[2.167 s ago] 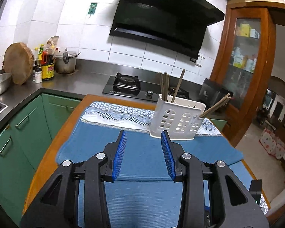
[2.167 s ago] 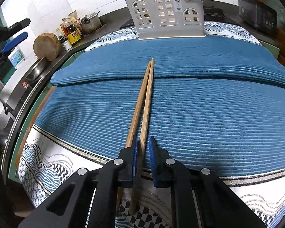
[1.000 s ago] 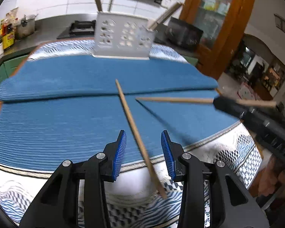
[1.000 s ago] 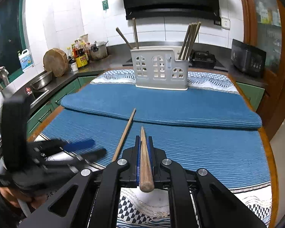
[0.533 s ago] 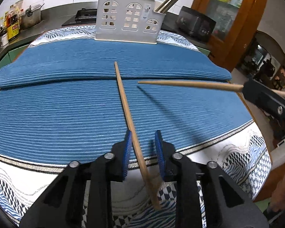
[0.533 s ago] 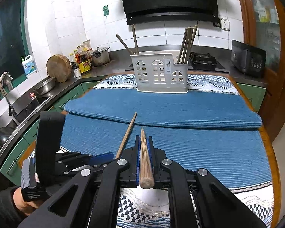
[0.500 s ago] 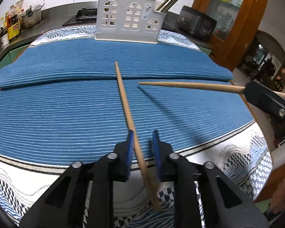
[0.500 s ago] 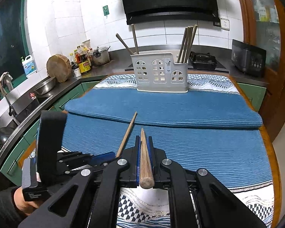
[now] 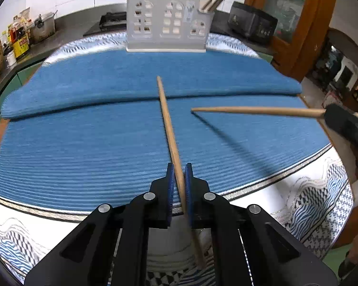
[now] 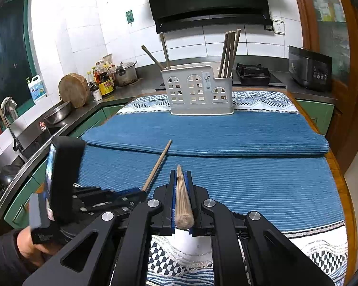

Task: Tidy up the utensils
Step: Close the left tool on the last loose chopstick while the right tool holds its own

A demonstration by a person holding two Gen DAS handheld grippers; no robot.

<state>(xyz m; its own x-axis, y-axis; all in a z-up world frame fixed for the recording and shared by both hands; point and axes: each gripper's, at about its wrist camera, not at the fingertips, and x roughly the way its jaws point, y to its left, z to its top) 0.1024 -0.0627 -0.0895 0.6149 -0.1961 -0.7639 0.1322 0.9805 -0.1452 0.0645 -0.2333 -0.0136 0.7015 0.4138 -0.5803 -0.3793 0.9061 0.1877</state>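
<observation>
My left gripper [image 9: 178, 166] is shut on a wooden chopstick [image 9: 169, 128] that lies on the blue mat [image 9: 83, 143] and points toward the white utensil holder [image 9: 167, 31]. My right gripper [image 10: 181, 174] is shut on a second chopstick [image 10: 181, 197], held in the air above the mat; it shows at the right in the left wrist view [image 9: 255, 110]. In the right wrist view the left gripper [image 10: 140, 191] grips the first chopstick [image 10: 158, 162]. The holder [image 10: 198, 93] stands at the table's far edge with several chopsticks upright in it.
A patterned white cloth [image 9: 310, 197] covers the table under the mat. A counter to the left holds a metal bowl [image 10: 57, 115], a round cutting board [image 10: 74, 93], bottles and a pot. A stove and a black appliance [image 10: 310, 70] sit behind the holder.
My left gripper came down over the lying chopstick and closed on it. My right gripper lifted its chopstick off the mat and holds it still.
</observation>
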